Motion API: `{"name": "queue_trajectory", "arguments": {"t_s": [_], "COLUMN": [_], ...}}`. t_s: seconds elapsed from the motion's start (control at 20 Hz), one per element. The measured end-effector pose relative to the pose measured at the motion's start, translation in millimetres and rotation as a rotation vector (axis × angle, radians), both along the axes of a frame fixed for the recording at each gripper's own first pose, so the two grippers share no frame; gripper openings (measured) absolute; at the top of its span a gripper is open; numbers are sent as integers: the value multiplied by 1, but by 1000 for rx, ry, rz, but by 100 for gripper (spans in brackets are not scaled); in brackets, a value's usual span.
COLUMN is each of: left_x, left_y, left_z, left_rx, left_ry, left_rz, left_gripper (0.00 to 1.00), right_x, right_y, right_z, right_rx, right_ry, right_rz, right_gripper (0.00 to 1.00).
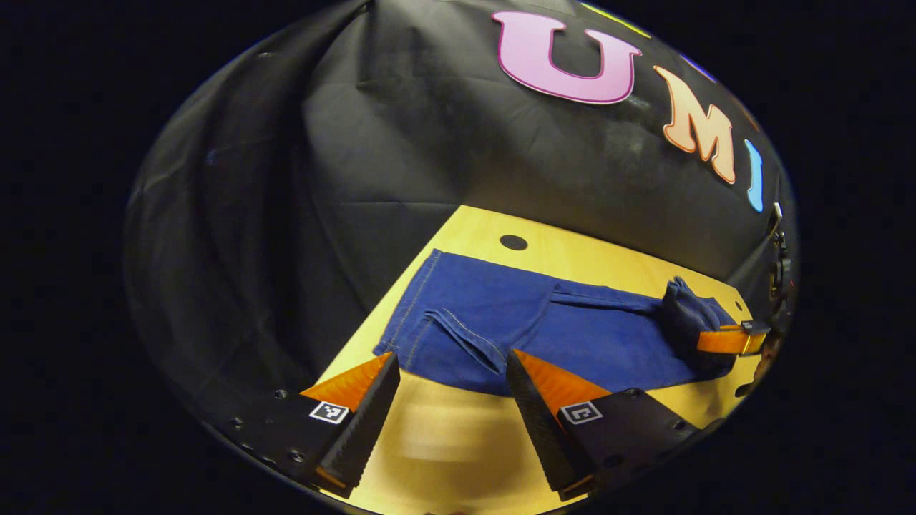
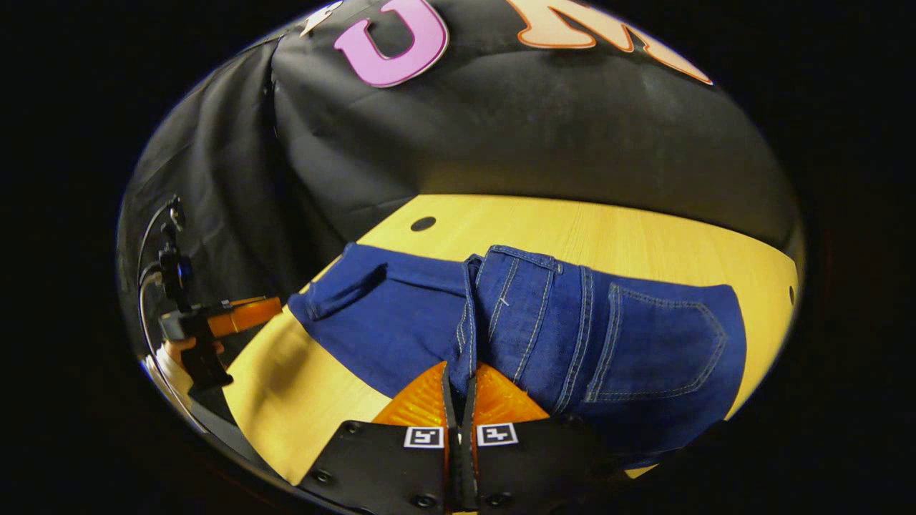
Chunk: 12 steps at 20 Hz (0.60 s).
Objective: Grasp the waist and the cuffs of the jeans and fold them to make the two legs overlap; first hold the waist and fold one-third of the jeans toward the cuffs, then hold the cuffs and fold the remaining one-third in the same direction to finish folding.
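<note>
My left gripper view is looking across the yellow table [image 1: 572,261] from the cuff end, hanging back a little. My right gripper view is sitting right up against the jeans [image 2: 587,336] at the waist (both are sharing jeans, table, black backdrop).

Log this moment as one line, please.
jeans: on table, waist end lifted | right gripper: shut on jeans | left gripper: open, unloaded
</note>
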<state>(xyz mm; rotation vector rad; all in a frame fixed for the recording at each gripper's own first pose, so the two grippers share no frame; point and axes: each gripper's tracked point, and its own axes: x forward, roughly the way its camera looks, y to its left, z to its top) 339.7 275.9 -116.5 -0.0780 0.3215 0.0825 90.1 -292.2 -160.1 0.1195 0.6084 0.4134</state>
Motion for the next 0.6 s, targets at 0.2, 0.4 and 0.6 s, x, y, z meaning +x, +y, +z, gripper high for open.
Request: {"name": "queue_trajectory", "arguments": {"t_s": [0.2, 0.4, 0.6], "left_x": [25, 41, 44], "left_y": [32, 39, 44], "left_z": [-12, -23, -33], "left_rx": [65, 51, 23], "left_ry": [24, 40, 51], "left_rz": [-10, -35, -46], "left_gripper": [91, 91, 91], "right_x": [-22, -38, -45], "right_y": [-16, -9, -11], "right_z": [-11, 9, 39], "right_rx": [-13, 71, 100], "right_ry": [15, 48, -4], "right_rz": [-23, -24, -54], "right_gripper": [3, 22, 99]}}
